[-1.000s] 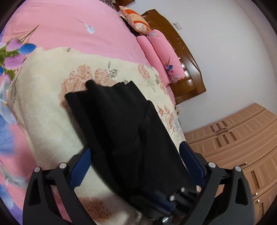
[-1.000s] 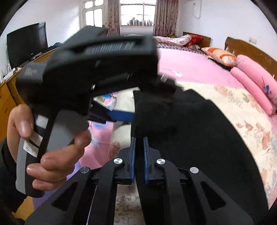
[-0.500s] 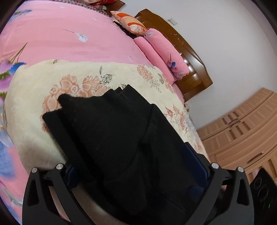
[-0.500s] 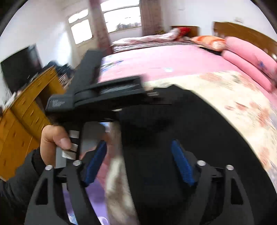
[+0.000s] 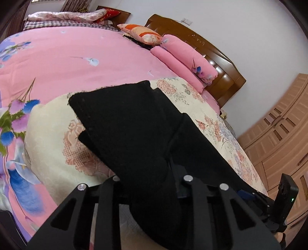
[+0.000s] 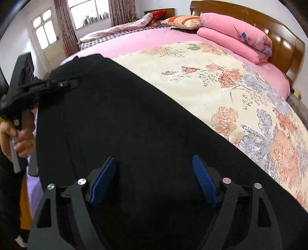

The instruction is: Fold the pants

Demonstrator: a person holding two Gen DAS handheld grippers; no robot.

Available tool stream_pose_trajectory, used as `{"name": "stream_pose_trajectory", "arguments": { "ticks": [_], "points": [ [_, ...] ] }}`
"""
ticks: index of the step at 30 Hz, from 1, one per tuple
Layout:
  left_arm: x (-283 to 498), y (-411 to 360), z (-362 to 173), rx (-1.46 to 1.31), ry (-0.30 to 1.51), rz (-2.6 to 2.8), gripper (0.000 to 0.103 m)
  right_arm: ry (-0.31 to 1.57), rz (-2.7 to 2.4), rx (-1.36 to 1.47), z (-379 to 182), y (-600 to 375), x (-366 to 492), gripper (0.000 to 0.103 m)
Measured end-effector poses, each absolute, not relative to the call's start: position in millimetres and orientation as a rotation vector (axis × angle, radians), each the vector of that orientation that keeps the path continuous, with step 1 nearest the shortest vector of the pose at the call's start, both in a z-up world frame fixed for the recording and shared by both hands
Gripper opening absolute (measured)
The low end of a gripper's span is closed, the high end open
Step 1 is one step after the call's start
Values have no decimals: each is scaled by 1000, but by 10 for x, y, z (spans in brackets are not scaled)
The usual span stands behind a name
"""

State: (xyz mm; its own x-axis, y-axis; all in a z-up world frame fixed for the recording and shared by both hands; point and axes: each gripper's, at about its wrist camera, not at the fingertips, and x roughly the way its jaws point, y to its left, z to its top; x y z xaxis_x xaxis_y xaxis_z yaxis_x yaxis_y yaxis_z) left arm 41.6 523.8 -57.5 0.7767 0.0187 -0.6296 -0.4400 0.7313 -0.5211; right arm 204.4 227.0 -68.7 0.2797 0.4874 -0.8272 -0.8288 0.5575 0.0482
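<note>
L gripper [image 5: 154, 180]: my fingers clamp a pants [image 6: 134, 119] fold; R gripper [image 6: 154, 178] fingers spread, released. Fabric soft, limp, prob. light: grip at edges/corners.

Daylit bedrm: white walls, curtained window [image 6: 90, 13], wood headboard [image 5: 211, 63], wardrobe [image 5: 279, 134].

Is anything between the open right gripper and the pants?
Nothing visible. The right gripper sits open directly over the black pants on the floral quilt; the left gripper is shut on the pants.
</note>
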Motion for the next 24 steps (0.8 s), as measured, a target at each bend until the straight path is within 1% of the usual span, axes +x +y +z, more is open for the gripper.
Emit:
{"name": "stream_pose_trajectory", "arguments": {
  "ticks": [4, 6, 8, 9, 10, 13, 14, 17, 19, 20, 21, 22, 24],
  "points": [
    [423, 5191, -586, -688, 659, 281, 26, 947, 935, -392, -534, 2128, 1947, 82],
    [437, 5156, -511, -656, 661, 285, 26, 909, 968, -423, -463, 2002, 1811, 83],
    [443, 5115, -418, -633, 648, 294, 26, 926, 961, -479, -546, 2064, 1727, 83],
    [439, 5093, -375, -626, 641, 297, 26, 962, 965, -532, -693, 2142, 1688, 86],
    [428, 5075, -339, -622, 635, 301, 26, 898, 960, -539, -716, 2137, 1638, 88],
    [415, 4976, -176, -593, 609, 312, 26, 927, 951, -524, -676, 2125, 1677, 88],
    [404, 4875, -83, -541, 605, 323, 26, 924, 953, -526, -631, 2125, 1680, 88],
    [361, 4590, 176, -457, 571, 313, 26, 855, 985, -419, -412, 2142, 1866, 88],
    [344, 4343, 372, -394, 537, 307, 26, 880, 920, -410, -482, 2266, 2139, 88],
    [369, 4223, 456, -367, 528, 304, 26, 943, 914, -416, -609, 2333, 2254, 94],
    [372, 4096, 536, -339, 518, 296, 26, 942, 933, -428, -704, 2378, 2287, 98],
    [391, 3963, 620, -306, 505, 288, 26, 903, 960, -454, -690, 2393, 2231, 99],
    [436, 3637, 773, -224, 483, 275, 26, 904, 954, -459, -615, 2299, 2160, 99]
  ]
}}
